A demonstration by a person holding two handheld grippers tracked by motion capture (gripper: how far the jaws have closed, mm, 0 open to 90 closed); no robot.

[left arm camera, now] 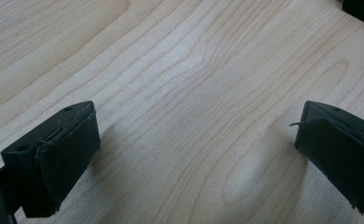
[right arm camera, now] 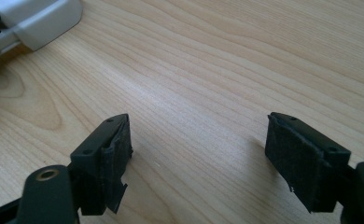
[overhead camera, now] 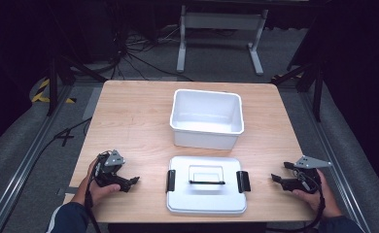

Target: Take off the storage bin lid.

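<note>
A white plastic bin (overhead camera: 206, 118) stands open-topped at the middle of the wooden table (overhead camera: 129, 126). Its white lid (overhead camera: 206, 185) lies flat in front of it, with a black handle (overhead camera: 206, 182) and a black latch at each end. My left gripper (overhead camera: 134, 180) rests on the table left of the lid, open, with bare wood between its jaws (left arm camera: 196, 154). My right gripper (overhead camera: 277, 174) rests right of the lid, also open (right arm camera: 199, 149). A corner of the lid (right arm camera: 35, 21) shows at the upper left of the right gripper view.
Beyond the table's far edge stands a white metal frame (overhead camera: 221, 34) with cables on the grey floor (overhead camera: 144, 58). Black rails run along both sides of the table. Bare wood lies left and right of the bin.
</note>
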